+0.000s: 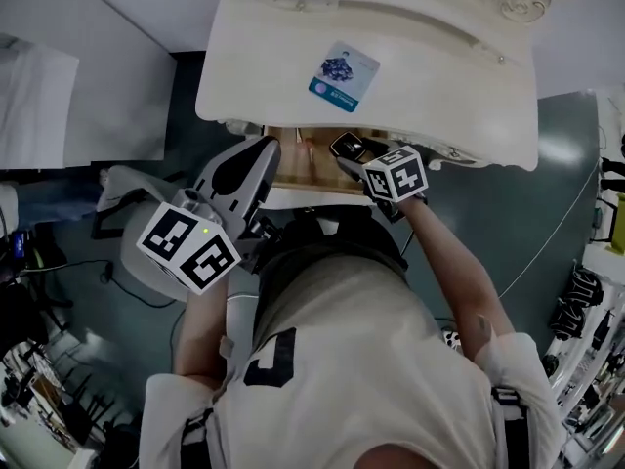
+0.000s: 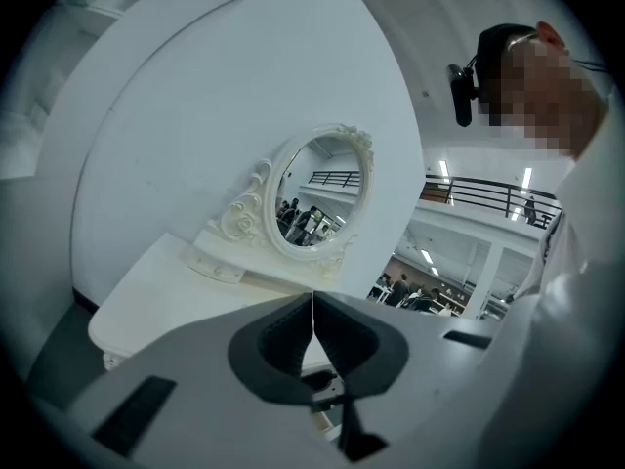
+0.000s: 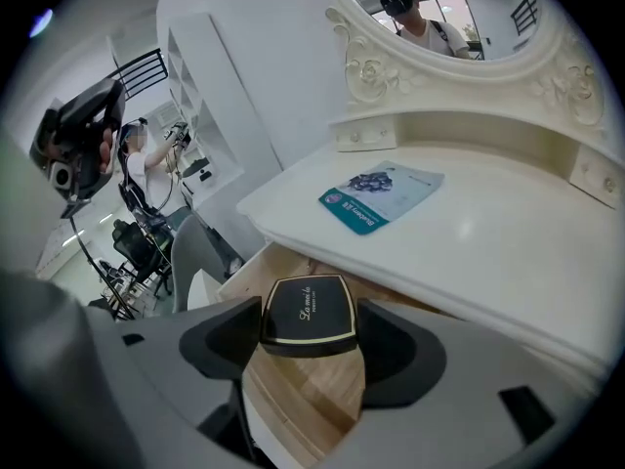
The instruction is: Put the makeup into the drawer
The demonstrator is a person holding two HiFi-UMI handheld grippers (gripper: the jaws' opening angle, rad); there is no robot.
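Desk (image 1: 249, 62): white dressing desk with a scalloped front edge. We record it as the largest piece, spanning the top of the head view.

Mirror (image 3: 439, 13): oval, in a carved cream frame, standing upright at the back of the desk. It shows in both gripper views.

Drawer (image 1: 303, 164): pulled out from under the desk's front edge, with a pale wood floor and a white front. We see its bare boards directly beneath the right tool in the right gripper view.

Left tool (image 2: 312, 313): grey body with a marker cube (image 1: 187, 245). Its dark pads are pressed together with nothing between them. In the head view it sits at the drawer's left front corner; we cannot tell whether it touches the drawer.

Right tool (image 3: 308, 338): marker cube (image 1: 397, 174) uppermost, reaching in at the right part of the drawer opening. It is pinching the compact by its two sides.

Leaflet (image 3: 381, 195): pale blue with a teal end, lying flat on the desk top, well apart from both tools.

Compact (image 3: 309, 313): black, squarish, gold-edged, lid up and roughly level. It is held over the open drawer, just below the desk's front edge. We cannot tell whether it rests on the boards.
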